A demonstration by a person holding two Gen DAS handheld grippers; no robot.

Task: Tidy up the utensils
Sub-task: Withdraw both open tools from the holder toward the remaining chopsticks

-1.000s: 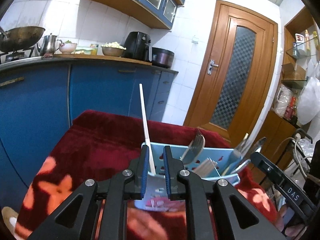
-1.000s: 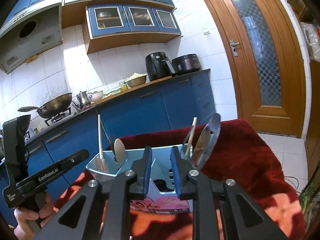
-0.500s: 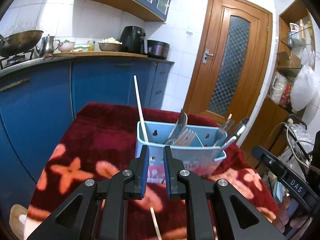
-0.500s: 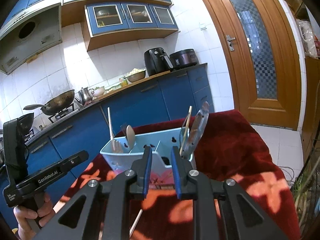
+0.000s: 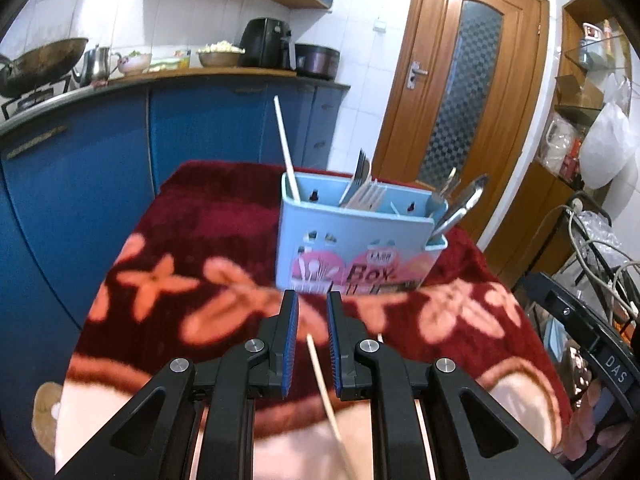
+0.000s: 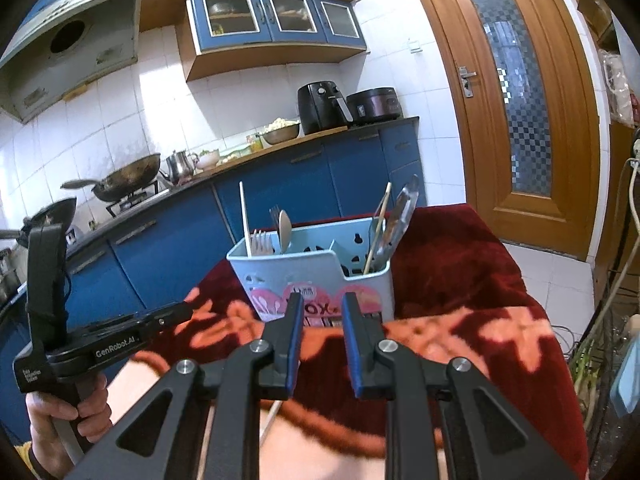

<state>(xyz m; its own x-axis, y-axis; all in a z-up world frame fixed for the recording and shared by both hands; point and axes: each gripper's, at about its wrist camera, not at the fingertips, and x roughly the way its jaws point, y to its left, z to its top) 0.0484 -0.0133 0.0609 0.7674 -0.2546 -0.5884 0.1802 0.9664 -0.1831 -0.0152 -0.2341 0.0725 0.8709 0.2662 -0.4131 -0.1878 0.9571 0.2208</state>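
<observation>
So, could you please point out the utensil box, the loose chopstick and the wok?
Utensil box (image 5: 352,252): left wrist view, front wall.
Chopstick (image 5: 320,372): left wrist view, mid-shaft.
Wok (image 6: 128,174): right wrist view, bowl.

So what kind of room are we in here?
A home kitchen, most likely: a wok sits on a stove, an air fryer stands on the counter, and a blue utensil box holds cutlery.

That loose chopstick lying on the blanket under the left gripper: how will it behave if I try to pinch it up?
The chopstick looks thin, straight and light, so probably stiff. It lies on the soft red blanket, which may let it sink when pressed, making a flat pinch harder. Being slender and smooth-looking, it could roll or pivot between the left gripper fingers if caught off-centre.
</observation>
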